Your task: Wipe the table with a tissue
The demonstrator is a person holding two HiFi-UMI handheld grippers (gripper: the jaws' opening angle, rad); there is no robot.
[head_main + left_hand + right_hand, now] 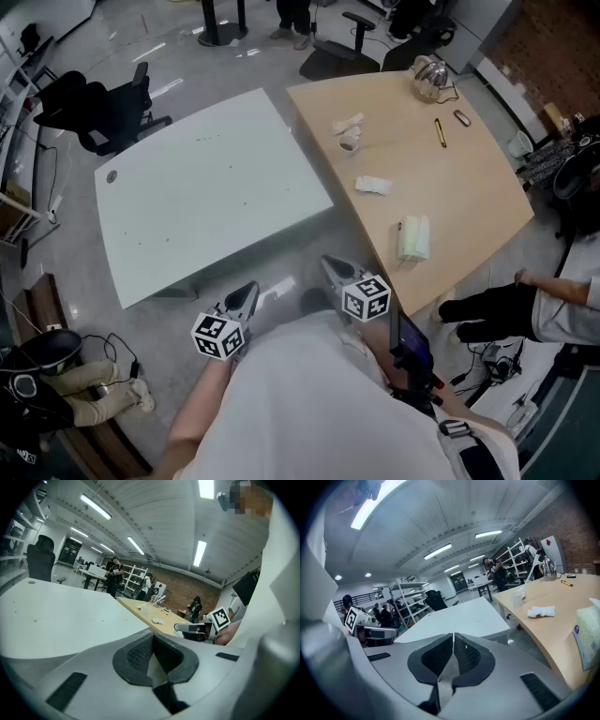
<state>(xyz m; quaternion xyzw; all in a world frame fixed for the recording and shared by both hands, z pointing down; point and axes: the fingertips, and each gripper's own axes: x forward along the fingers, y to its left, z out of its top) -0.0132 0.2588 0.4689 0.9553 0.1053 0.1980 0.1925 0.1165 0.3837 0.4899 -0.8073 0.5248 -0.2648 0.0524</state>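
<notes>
- Left gripper [246, 294]: lower centre of the head view, over the floor and short of both benches. Its fingers are clenched on nothing, the pads meeting in its own view [153, 660].
- Right gripper [332, 269]: just to the right of it, near the wooden bench's near corner. Its fingers are likewise clenched and empty [453, 656].
- Crumpled tissue [372, 186]: probably the piece for wiping. It lies loose on the wooden bench [469, 178], right of mid-frame, well apart from both grippers.
- Tissue pack [413, 238]: by the bench's lower edge, nearer the right gripper.
- Second wad [348, 123]: farther up the frame, beside a paper cup [349, 142].
- White bench [206, 187]: left of centre, bare but for small specks.
- Step in hand, as judged: reaching for a tissue, with nothing wiped yet.
- To do it well: release the right fingers before arriving and come down over the loose tissue. Pinch its raised bulk, not an edge, so it stays bunched for wiping, and keep clear of the cup.
- Head view only: the whole layout, both grippers at once, and a kettle [429, 77] and yellow pen [440, 132] at the far end.
- Gripper views only: the finger pads close up.
- Right gripper view: puts the tissue [542, 611] right of frame, off the fingers' line, so a turn that way seems needed.
- Left gripper view: shows the right gripper's marker cube [221, 617] at right.
</notes>
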